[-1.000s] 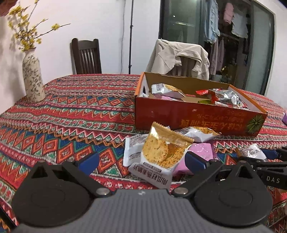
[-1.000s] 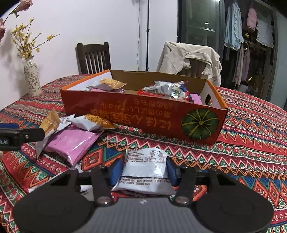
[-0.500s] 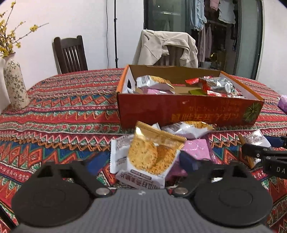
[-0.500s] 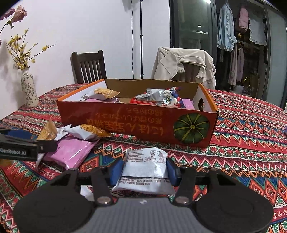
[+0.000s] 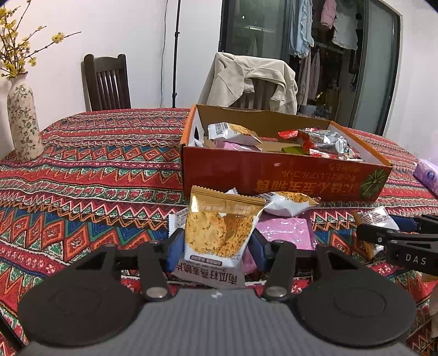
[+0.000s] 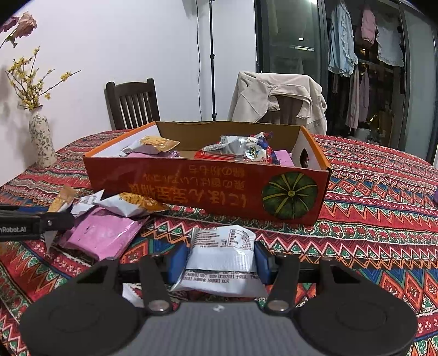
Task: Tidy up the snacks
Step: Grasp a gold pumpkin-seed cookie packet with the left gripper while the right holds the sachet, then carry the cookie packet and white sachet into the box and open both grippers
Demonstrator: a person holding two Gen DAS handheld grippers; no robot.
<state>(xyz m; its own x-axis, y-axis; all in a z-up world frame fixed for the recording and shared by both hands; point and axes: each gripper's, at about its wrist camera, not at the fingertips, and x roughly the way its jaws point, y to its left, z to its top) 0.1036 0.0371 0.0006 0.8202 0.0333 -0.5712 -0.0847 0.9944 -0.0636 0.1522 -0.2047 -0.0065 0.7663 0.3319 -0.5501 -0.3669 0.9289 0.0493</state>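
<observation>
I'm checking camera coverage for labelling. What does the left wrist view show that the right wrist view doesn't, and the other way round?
Only the left wrist view shows the left tool shut on the gold cracker packet, and a purple tissue pack at the right edge.

Only the right wrist view shows the right tool shut on the white packet, and a pink flower at the upper left.

Both show the orange snack box, the pink packet before it, the vase and two chairs.

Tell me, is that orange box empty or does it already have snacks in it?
Partly filled. The open-topped orange box holds several packets, a gold-and-white one and silvery ones among them, with bare cardboard showing inside.
</observation>
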